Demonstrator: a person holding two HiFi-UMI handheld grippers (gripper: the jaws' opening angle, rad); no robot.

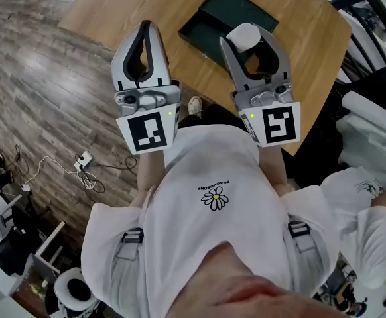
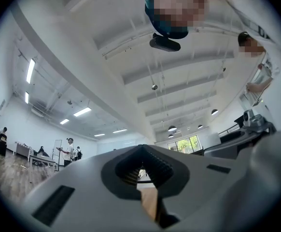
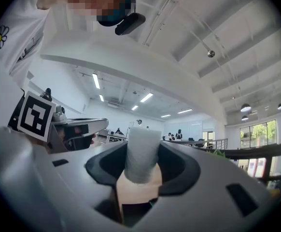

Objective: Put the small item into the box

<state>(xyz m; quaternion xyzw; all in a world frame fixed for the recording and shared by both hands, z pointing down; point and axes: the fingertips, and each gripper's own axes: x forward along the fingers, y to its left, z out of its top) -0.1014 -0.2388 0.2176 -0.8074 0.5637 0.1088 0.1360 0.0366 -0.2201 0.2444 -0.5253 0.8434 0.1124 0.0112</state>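
Head view, looking steeply down. Right gripper (image 1: 250, 40) was held over the wooden desk (image 1: 306, 52), jaws standing wide and gripping the white item (image 1: 245, 36) from both sides. In the right gripper view the item (image 3: 141, 151) stood upright between the dark jaw pads, fuzzy-surfaced and roughly cylindrical, with the tan desk (image 3: 136, 193) showing below it.

Box (image 1: 221, 15): dark green, flat, lying on the desk at 11 o'clock from the right gripper. In the head view the item overlapped the box's near right edge. Its height above the box could not be told.

Left gripper (image 1: 146, 26) was at 9 o'clock of the right one, well apart from it, over the desk's near left edge. Its jaws were closed tip to tip with nothing between them. The left gripper view confirmed it: left gripper (image 2: 143, 170) with pads meeting and only a sliver of desk (image 2: 149, 203) beyond.

The marker cube (image 3: 35, 116) of the left gripper showed at 9 o'clock in the right gripper view.

Plank floor (image 1: 47, 78) lay at 9 o'clock of the desk, with loose cables (image 1: 87, 172) on it.
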